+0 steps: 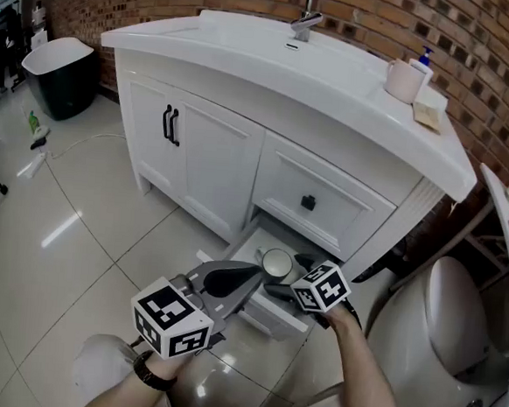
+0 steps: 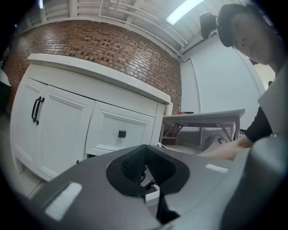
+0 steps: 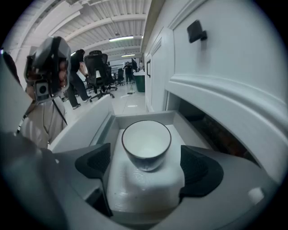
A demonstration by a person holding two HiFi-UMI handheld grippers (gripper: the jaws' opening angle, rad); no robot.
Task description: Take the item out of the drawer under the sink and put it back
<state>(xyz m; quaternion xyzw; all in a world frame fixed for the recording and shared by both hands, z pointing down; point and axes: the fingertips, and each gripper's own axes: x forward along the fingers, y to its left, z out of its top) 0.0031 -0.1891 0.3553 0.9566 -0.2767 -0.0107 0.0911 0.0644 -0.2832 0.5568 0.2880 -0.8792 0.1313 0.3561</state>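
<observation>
A white cup with a dark rim [image 3: 146, 143] stands upright in the open bottom drawer [image 3: 102, 129] of the white vanity. My right gripper [image 3: 146, 167] reaches into the drawer with its jaws wide open. The cup sits just ahead of them, and the black pads [image 3: 95, 162] do not touch it. In the head view the cup [image 1: 276, 263] shows in the drawer [image 1: 263, 313] beside the right gripper [image 1: 288, 277]. My left gripper [image 1: 231, 282] hovers over the floor in front of the drawer. Its pads [image 2: 131, 165] are pressed together, with nothing between them.
Above the open drawer is a shut drawer with a black knob [image 1: 308, 202]; cabinet doors [image 1: 168, 126] stand to the left. A toilet [image 1: 443, 318] sits close on the right. A dark bin [image 1: 61, 73] stands far left. A mug [image 1: 404, 80] rests on the counter.
</observation>
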